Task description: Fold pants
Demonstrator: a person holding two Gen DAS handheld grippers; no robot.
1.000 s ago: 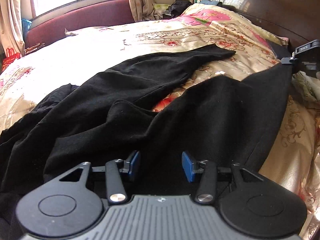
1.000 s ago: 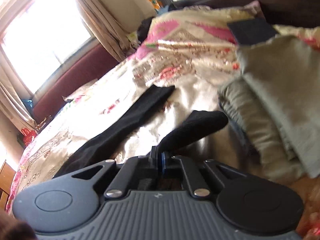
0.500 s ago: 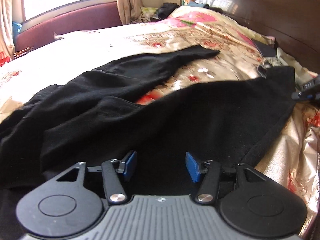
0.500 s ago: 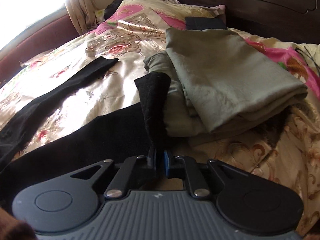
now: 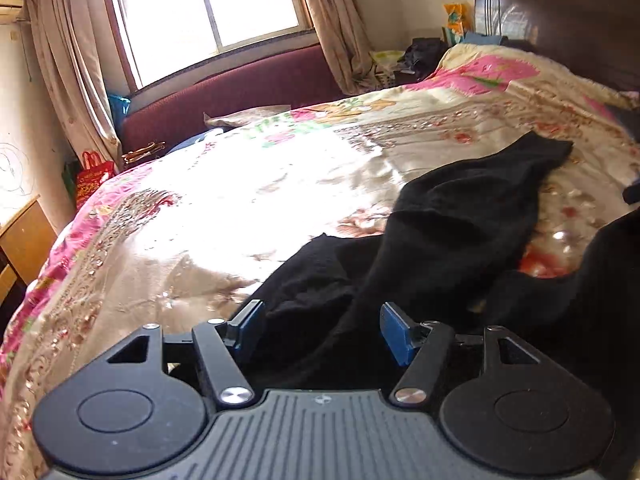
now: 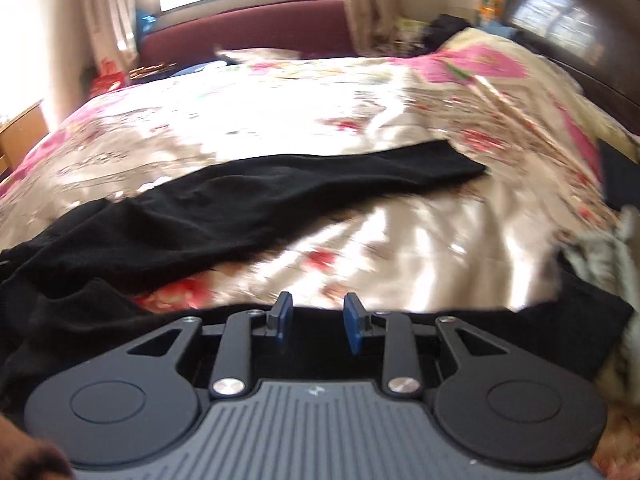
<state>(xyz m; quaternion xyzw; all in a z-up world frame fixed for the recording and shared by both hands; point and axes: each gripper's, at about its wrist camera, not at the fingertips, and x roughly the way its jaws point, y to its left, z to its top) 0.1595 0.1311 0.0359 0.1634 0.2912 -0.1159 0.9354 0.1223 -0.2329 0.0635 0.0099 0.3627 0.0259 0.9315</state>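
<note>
Black pants point(image 6: 280, 200) rumpled on floral bedspread point(image 6: 420, 240), legs spread apart, far leg stretched flat toward headboard. Left gripper point(image 5: 322, 330) wide apart, bunched fabric between pads, not clamped. Right gripper point(image 6: 316, 320) partly apart over near leg edge, holding nothing.

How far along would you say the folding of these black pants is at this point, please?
Early on. Done: the black pants lie on the floral bedspread, one leg stretched across it, the other along the near edge. In hand: nothing; the left gripper hovers open over bunched fabric, and the right gripper is open above the near leg. Left: no neat fold shows yet, so the legs need bringing together and folding.
</note>
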